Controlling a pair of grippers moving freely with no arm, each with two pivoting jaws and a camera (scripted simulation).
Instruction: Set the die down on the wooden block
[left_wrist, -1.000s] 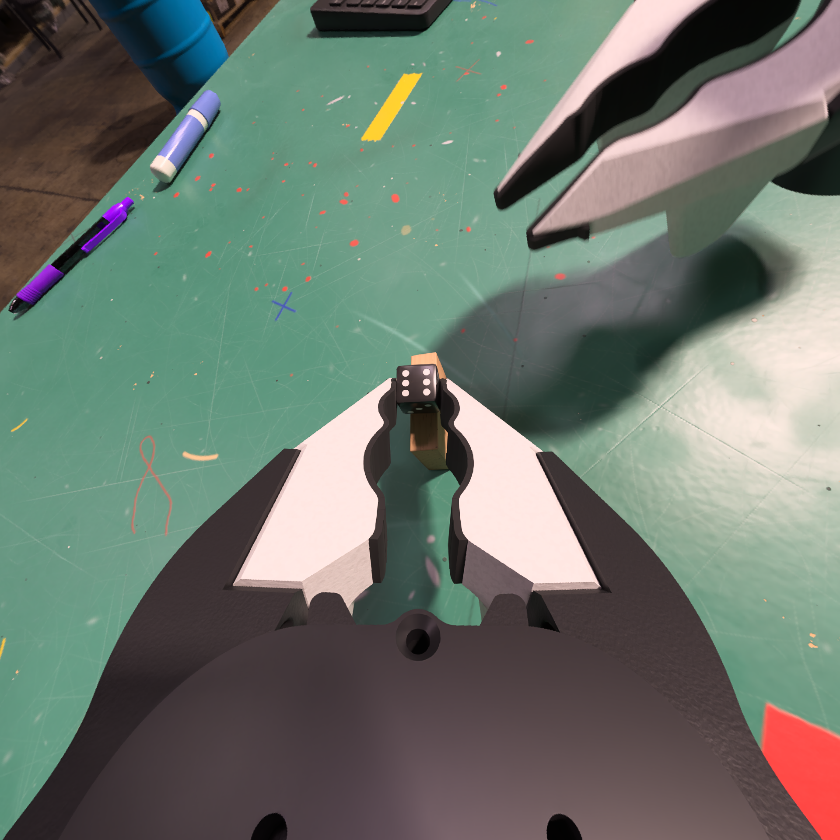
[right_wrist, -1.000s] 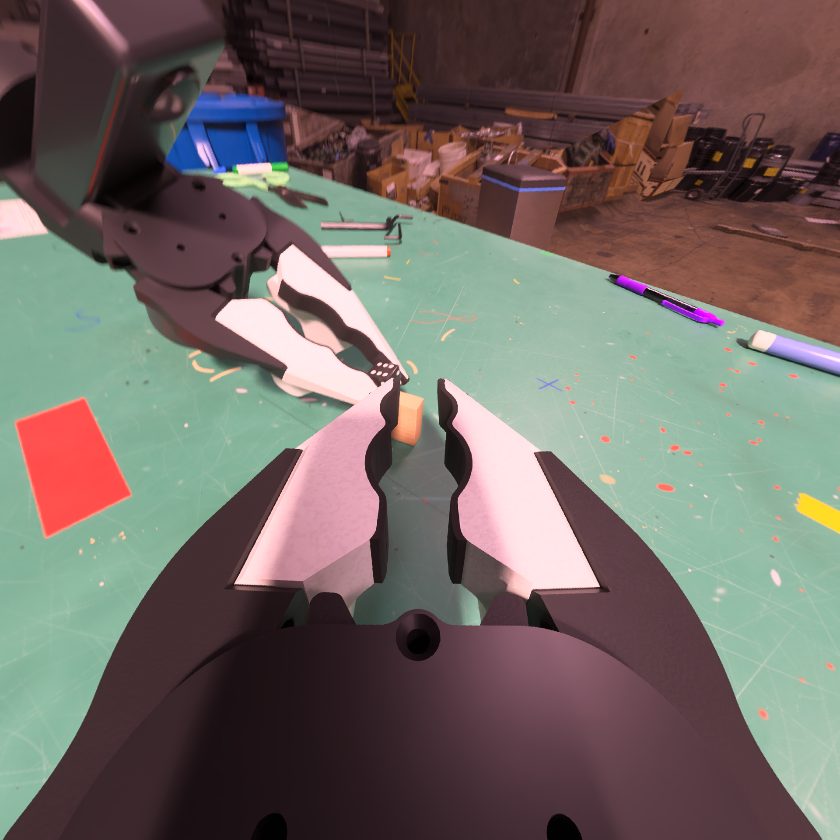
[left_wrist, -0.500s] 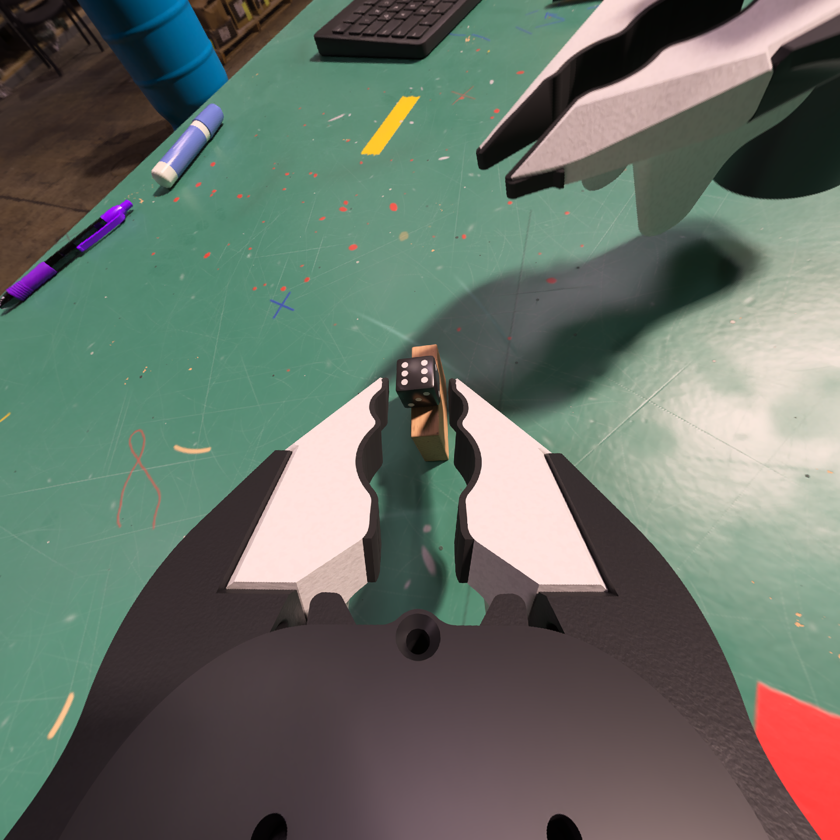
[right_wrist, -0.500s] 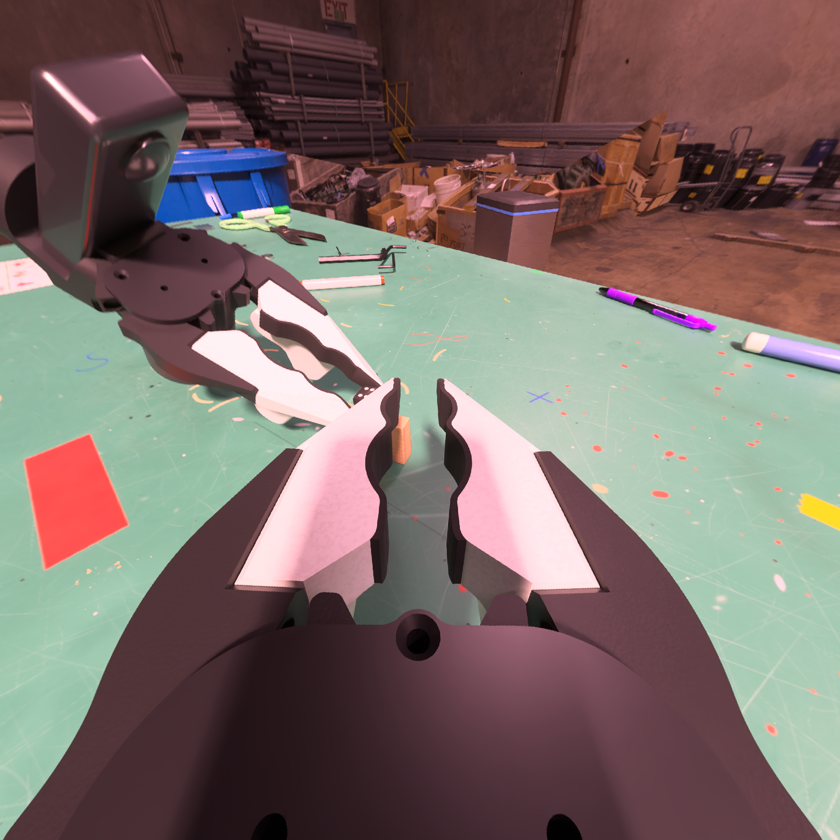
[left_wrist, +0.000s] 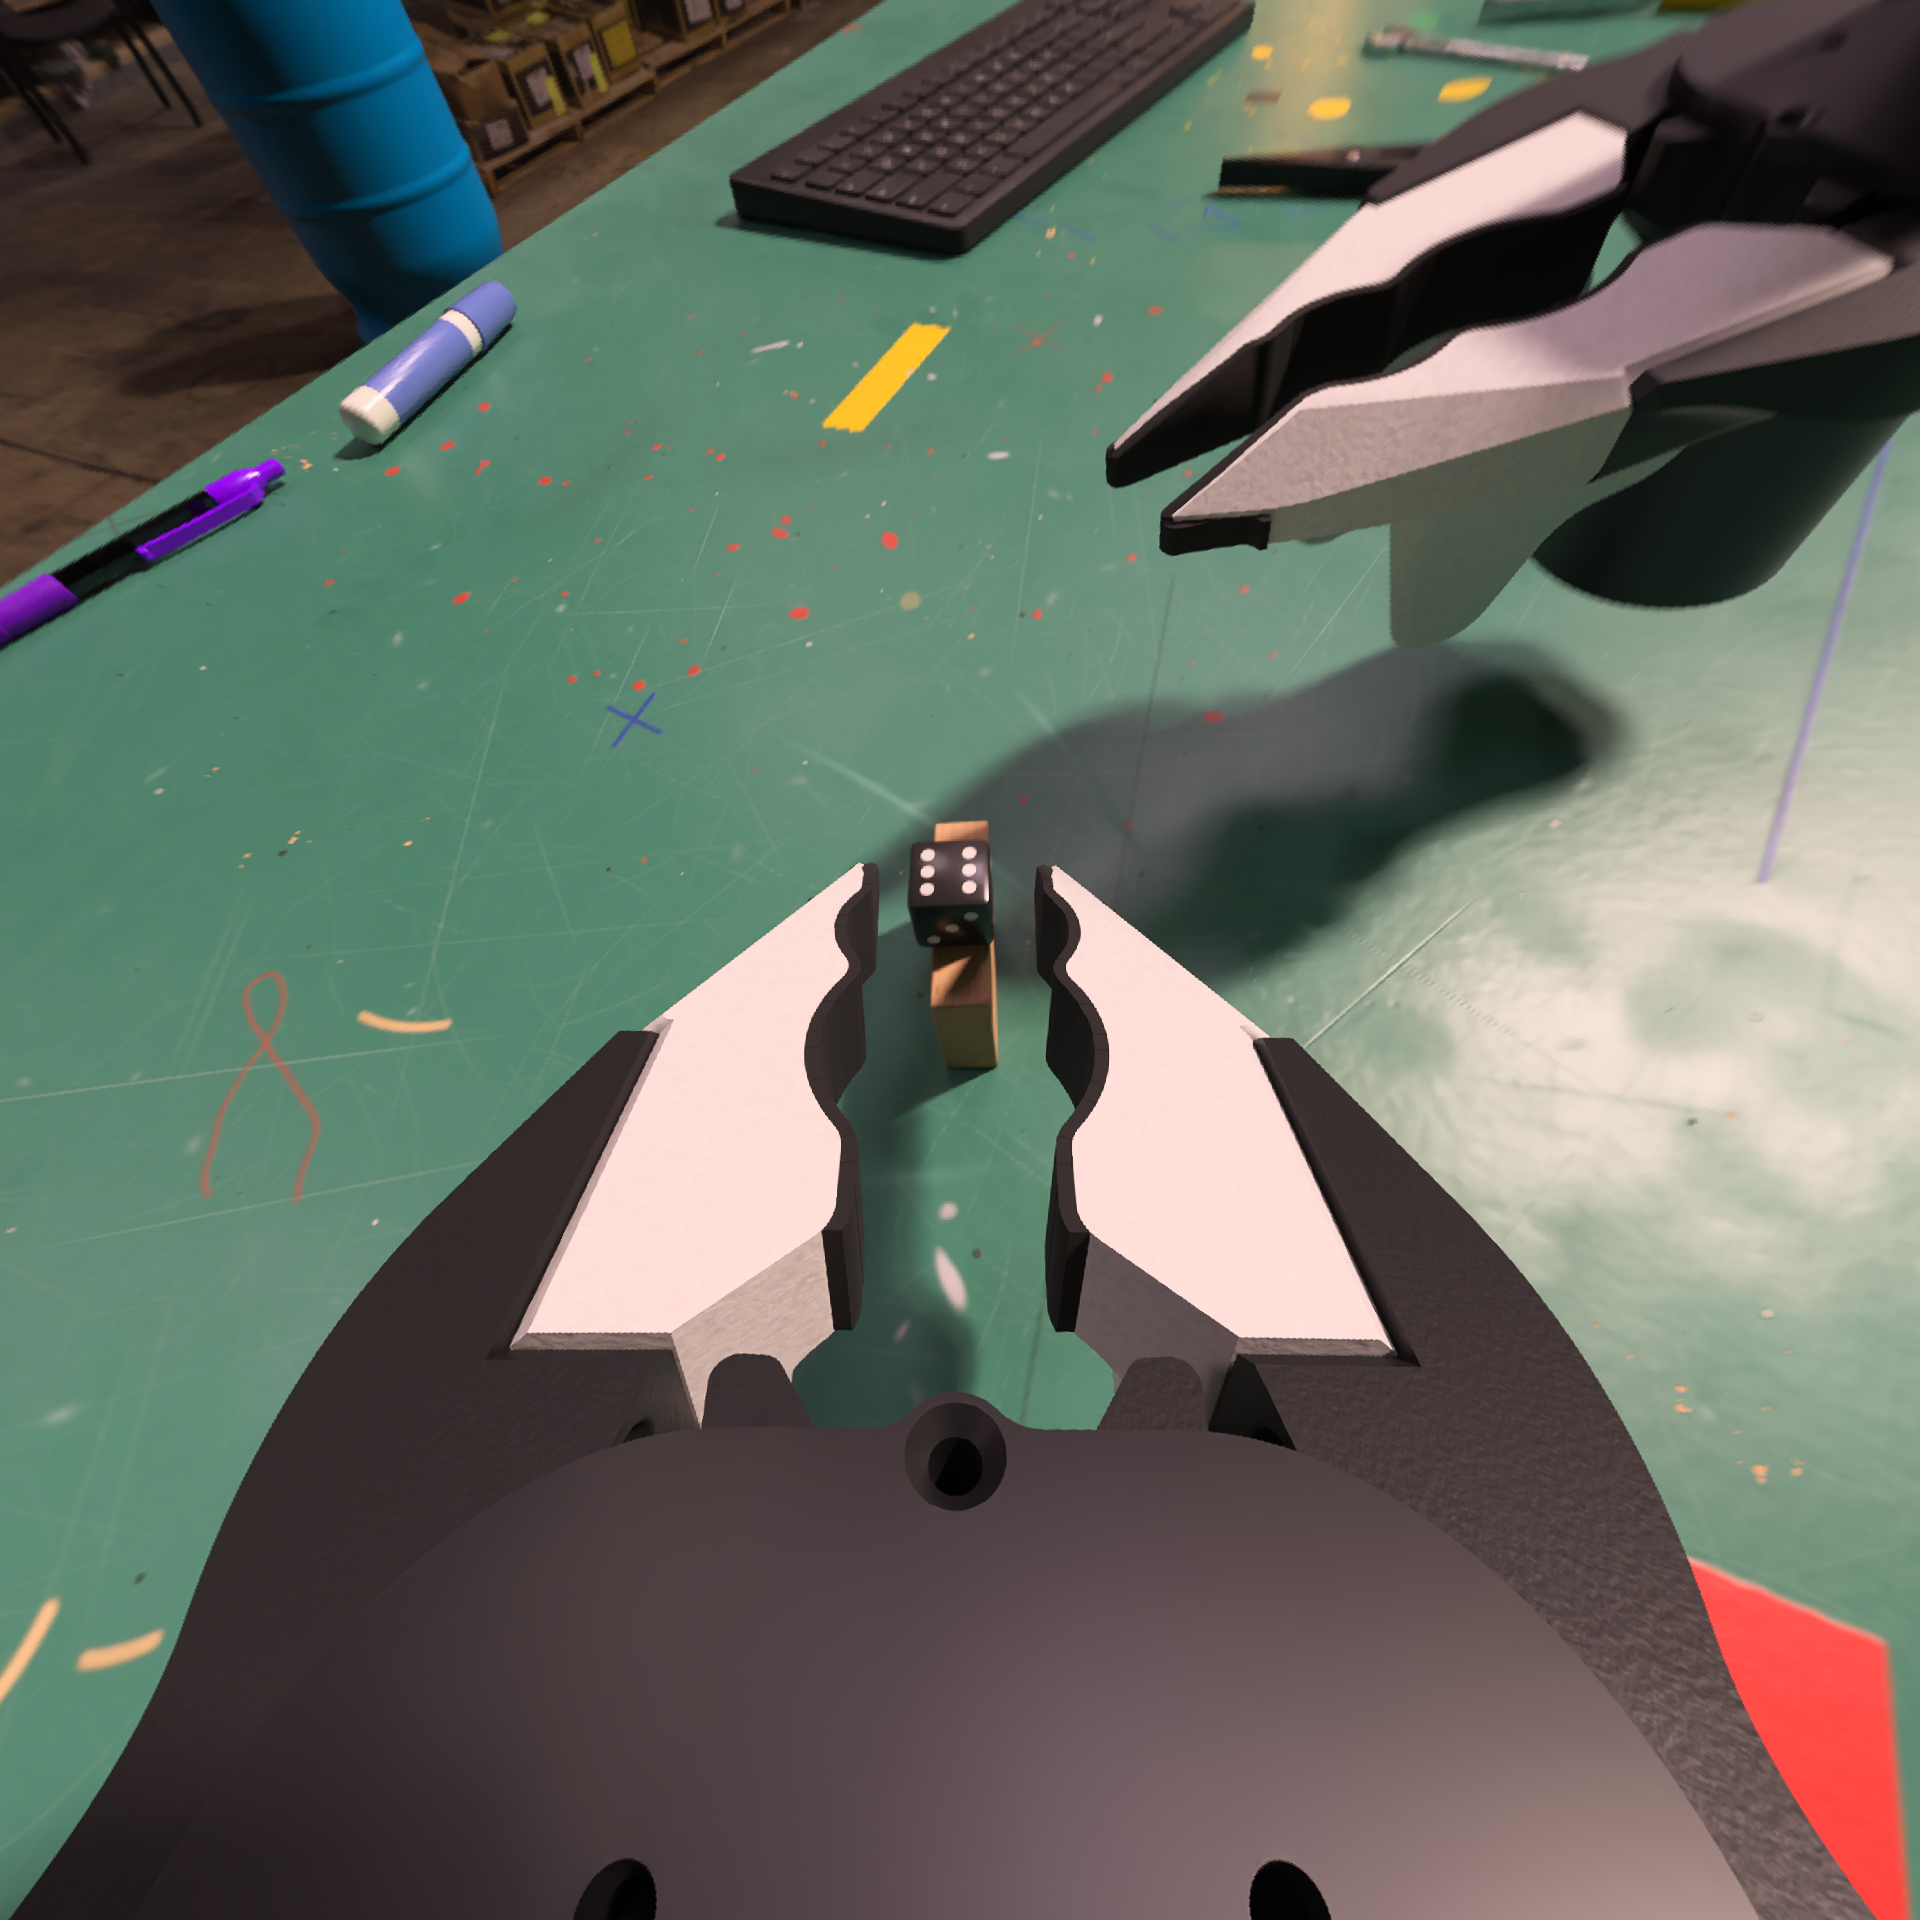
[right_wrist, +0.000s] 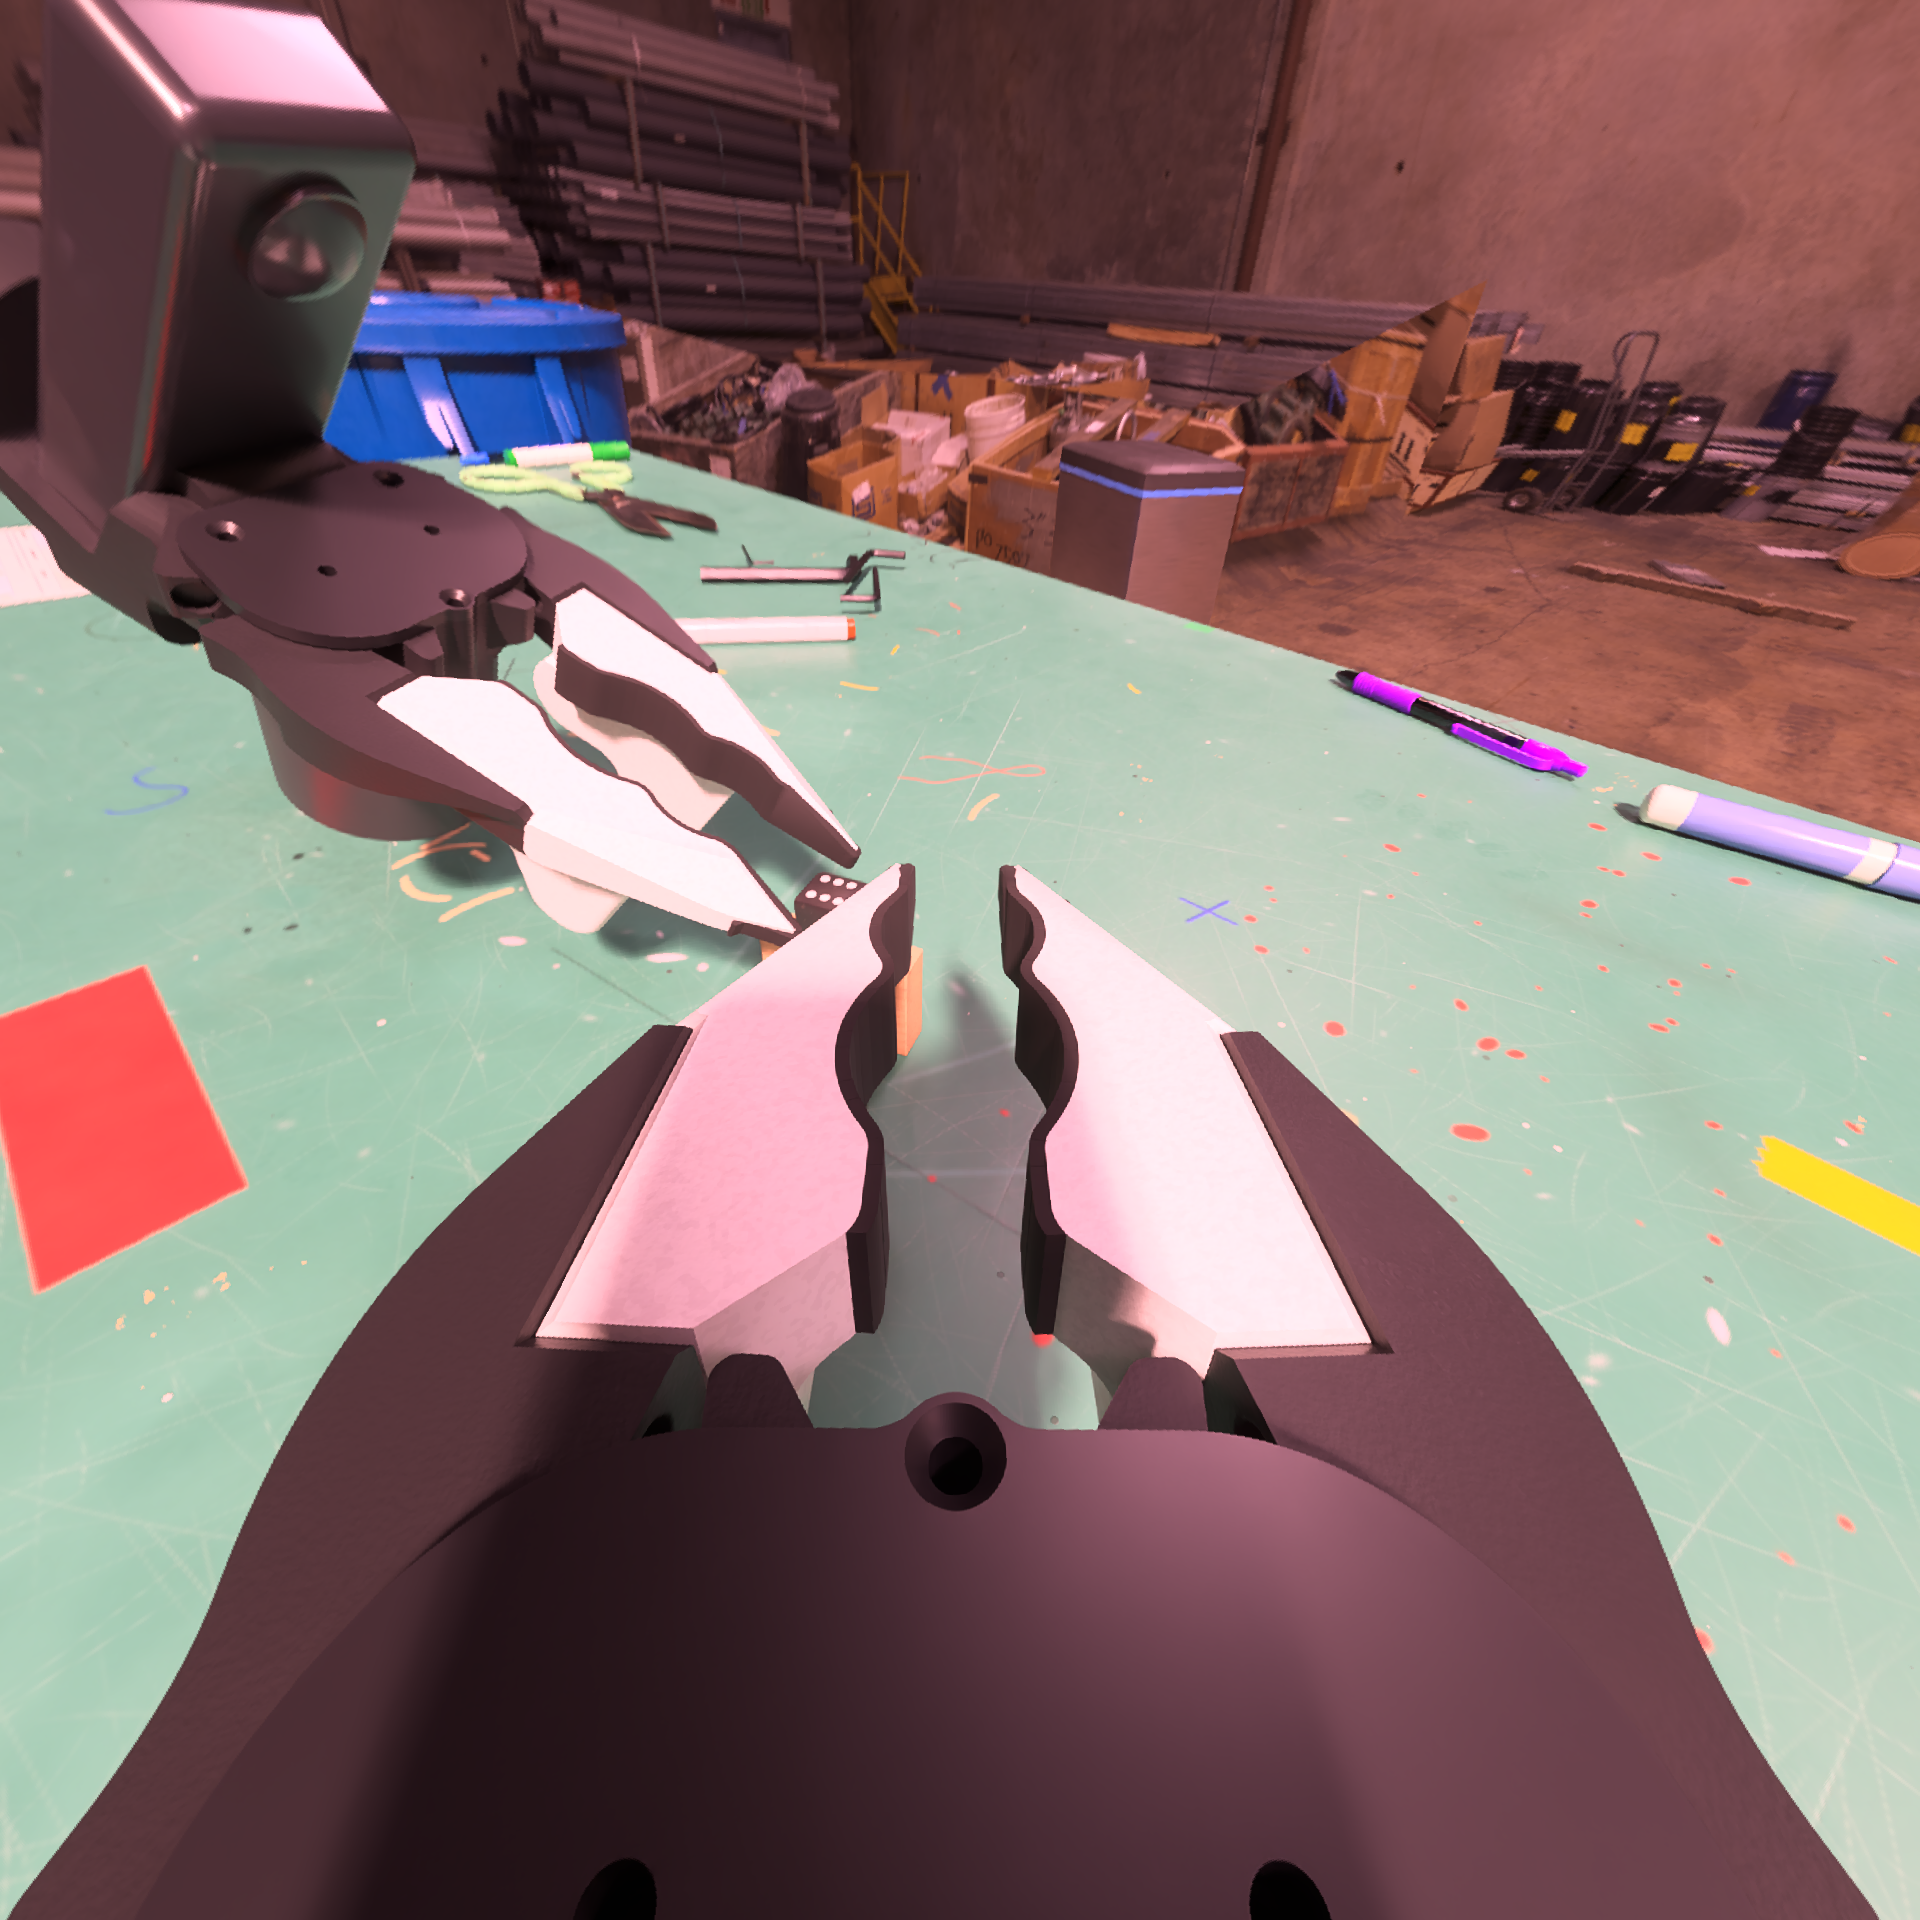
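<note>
Risk: die (left_wrist: 950, 894) sits toward the left edge of the narrow block (left_wrist: 965, 1013), seemingly overhanging; a brush from either finger of the left gripper (left_wrist: 956, 883) on pulling back could tip it onto the table (left_wrist: 416, 831). Left jaws parted, holding nothing, flanking the die without contact. Right gripper (right_wrist: 956, 883) parted, empty, near the block. Die: black, white pips, six up, level.
</note>
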